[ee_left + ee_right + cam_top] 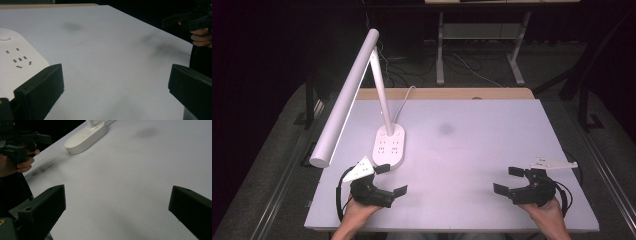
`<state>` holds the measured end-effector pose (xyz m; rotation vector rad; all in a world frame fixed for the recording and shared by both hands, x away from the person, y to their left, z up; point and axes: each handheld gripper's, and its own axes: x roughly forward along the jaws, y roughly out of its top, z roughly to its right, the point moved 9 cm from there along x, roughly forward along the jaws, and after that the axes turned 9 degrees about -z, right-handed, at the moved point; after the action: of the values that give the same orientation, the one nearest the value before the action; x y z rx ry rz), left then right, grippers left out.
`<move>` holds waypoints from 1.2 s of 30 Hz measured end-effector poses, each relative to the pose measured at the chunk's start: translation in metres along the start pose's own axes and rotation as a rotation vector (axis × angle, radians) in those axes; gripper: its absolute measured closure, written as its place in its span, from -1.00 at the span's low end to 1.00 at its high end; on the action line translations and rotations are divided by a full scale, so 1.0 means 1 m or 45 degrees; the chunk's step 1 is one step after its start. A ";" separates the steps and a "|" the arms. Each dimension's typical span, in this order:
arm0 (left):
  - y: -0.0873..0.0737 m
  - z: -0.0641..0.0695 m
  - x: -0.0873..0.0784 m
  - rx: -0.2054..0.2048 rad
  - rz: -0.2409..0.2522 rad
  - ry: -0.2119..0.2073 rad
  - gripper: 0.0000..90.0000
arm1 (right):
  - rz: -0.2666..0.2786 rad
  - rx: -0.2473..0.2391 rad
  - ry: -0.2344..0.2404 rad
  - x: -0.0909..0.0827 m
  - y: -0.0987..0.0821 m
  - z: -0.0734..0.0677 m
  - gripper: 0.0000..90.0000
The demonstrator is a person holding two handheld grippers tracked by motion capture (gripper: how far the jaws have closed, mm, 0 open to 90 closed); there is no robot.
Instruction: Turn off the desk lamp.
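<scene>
We are looking down on a white counter (pixel 492 150) that is carrying one object: a white desk lamp (pixel 382 100). Its oval base (pixel 389 146) is sitting at about 9 o'clock from the counter's centre, near the left edge. The base is showing socket slots and round buttons on its top face. A thin stem is rising from the far end of the base, and the long cylindrical lamp head (pixel 346 97) is slanting down from the top of the stem toward 7 o'clock, overhanging the counter's left edge. A white cord (pixel 404 100) is running from the base toward 12 o'clock and over the far edge.

We are holding the left gripper (pixel 392 180) at about 7 o'clock on the counter, just beside the near end of the lamp base. Its jaws are standing wide apart and are holding nothing. In the left gripper view, the base (pixel 15 65) is lying just behind the left-hand jaw; we cannot tell whether they are touching.

We are holding the right gripper (pixel 508 181) at about 5 o'clock, well apart from the lamp. Its jaws are also spread wide and are gripping nothing, with bare counter (pixel 130 185) between them in the right gripper view. That view is also showing the lamp base (pixel 86 136) farther off at 11 o'clock and the left hand (pixel 17 162) at 9 o'clock.

A faint grey smudge (pixel 445 129) is marking the counter near its centre.
</scene>
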<state>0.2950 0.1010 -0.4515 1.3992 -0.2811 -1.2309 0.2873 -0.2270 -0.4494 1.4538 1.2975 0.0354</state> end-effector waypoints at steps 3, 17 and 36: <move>0.000 0.001 0.000 0.007 -0.001 -0.003 -1.00 | -0.002 -0.001 0.002 0.000 0.000 0.000 -0.98; -0.001 0.001 -0.001 0.007 -0.003 -0.010 -1.00 | -0.028 -0.011 0.020 0.001 0.004 -0.004 -0.98; -0.003 -0.002 -0.002 -0.018 -0.005 -0.001 -1.00 | -0.113 -0.081 0.031 0.014 0.037 -0.012 -0.98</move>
<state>0.2948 0.1046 -0.4537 1.3881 -0.2696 -1.2347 0.3095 -0.2002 -0.4266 1.3439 1.3679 0.0353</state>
